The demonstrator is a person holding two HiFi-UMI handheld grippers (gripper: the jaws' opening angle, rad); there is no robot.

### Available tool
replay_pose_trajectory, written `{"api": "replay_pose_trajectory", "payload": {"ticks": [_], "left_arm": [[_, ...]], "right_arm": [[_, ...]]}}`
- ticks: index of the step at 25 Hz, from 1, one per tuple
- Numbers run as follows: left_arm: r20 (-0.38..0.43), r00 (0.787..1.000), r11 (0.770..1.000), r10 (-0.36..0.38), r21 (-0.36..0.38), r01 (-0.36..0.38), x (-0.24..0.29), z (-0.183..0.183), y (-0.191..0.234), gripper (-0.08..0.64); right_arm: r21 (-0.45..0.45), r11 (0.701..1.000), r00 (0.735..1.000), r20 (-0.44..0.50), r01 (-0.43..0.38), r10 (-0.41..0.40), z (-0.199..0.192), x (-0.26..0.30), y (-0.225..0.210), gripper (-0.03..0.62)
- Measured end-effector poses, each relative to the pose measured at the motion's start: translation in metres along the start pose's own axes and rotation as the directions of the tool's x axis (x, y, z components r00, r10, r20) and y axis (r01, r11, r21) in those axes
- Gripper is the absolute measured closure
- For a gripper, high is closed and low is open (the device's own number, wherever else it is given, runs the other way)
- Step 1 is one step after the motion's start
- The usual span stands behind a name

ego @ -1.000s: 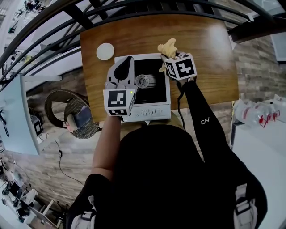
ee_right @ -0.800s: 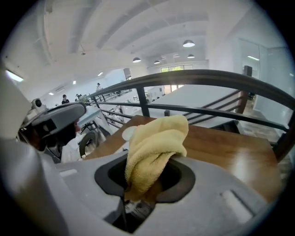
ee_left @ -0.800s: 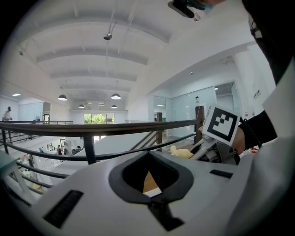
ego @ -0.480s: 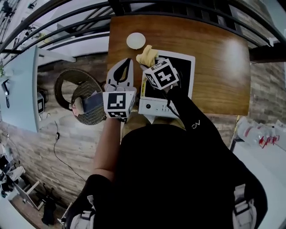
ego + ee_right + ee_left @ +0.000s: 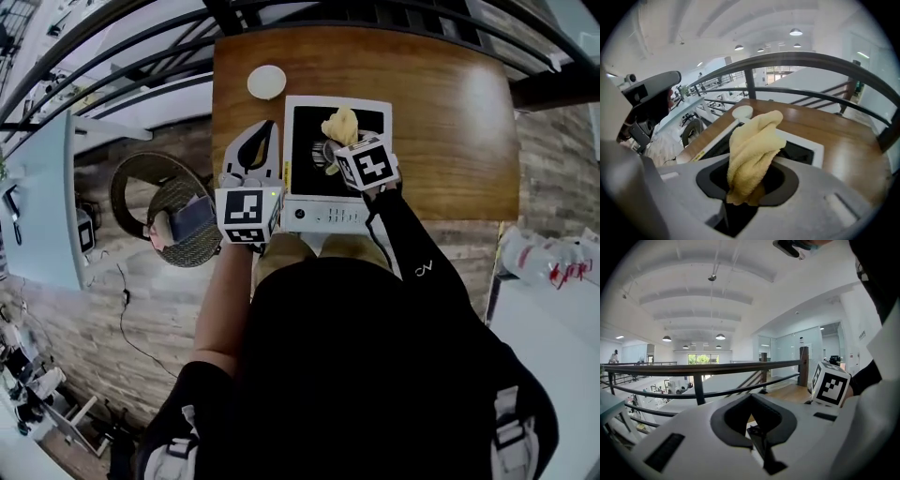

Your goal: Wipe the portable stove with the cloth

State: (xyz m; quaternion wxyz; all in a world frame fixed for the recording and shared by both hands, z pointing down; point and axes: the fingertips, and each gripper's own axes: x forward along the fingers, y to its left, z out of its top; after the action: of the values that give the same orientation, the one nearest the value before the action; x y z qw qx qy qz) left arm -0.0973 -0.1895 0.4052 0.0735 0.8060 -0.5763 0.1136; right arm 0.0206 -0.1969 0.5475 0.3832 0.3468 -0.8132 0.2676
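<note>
**On table [image 5: 450, 112], stove wipe in hand**

At left: left gripper [image 5: 270, 127] just beside stove [image 5: 309, 208], jaws together, empty. Centre: yellow cloth [image 5: 339, 125] bunched over black stove top, clamped in right gripper [image 5: 335, 150] jaws. Soft, light, limp; probably best gripped by gathered folds.

My portable stove [image 5: 336, 214] is a white, squarish box with a black top and a row of controls on the edge nearest me. It sits flat on the wooden table [image 5: 450, 122]. The cloth [image 5: 339, 126] is pale yellow terry, bunched upright, pinched in my right gripper [image 5: 743, 199] above the black top.
</note>
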Motion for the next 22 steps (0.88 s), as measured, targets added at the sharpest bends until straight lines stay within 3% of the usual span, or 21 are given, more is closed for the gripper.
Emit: {"api": "replay_pose_trajectory", "payload": {"ticks": [6, 10, 16, 22], "left_arm": [[0.004, 0.997, 0.997, -0.081, 0.014, 0.081, 0.025, 0.003, -0.063, 0.552], [0.005, 0.997, 0.997, -0.072, 0.010, 0.072, 0.025, 0.006, -0.081, 0.552], [0.016, 0.998, 0.998, -0.060, 0.005, 0.060, 0.013, 0.010, -0.077, 0.552], [0.035, 0.998, 0.999, -0.052, -0.013, 0.052, -0.019, 0.013, -0.039, 0.552]], "right_arm": [[0.170, 0.975, 0.989, 0.006, 0.144, -0.147, -0.060, -0.049, -0.098, 0.471], [0.232, 0.960, 0.984, 0.046, 0.160, -0.175, -0.080, -0.077, -0.124, 0.471], [0.173, 0.983, 0.983, 0.160, 0.060, -0.088, -0.042, -0.086, -0.087, 0.471], [0.032, 0.997, 0.982, 0.174, -0.077, 0.070, 0.009, -0.056, 0.001, 0.471]]}}
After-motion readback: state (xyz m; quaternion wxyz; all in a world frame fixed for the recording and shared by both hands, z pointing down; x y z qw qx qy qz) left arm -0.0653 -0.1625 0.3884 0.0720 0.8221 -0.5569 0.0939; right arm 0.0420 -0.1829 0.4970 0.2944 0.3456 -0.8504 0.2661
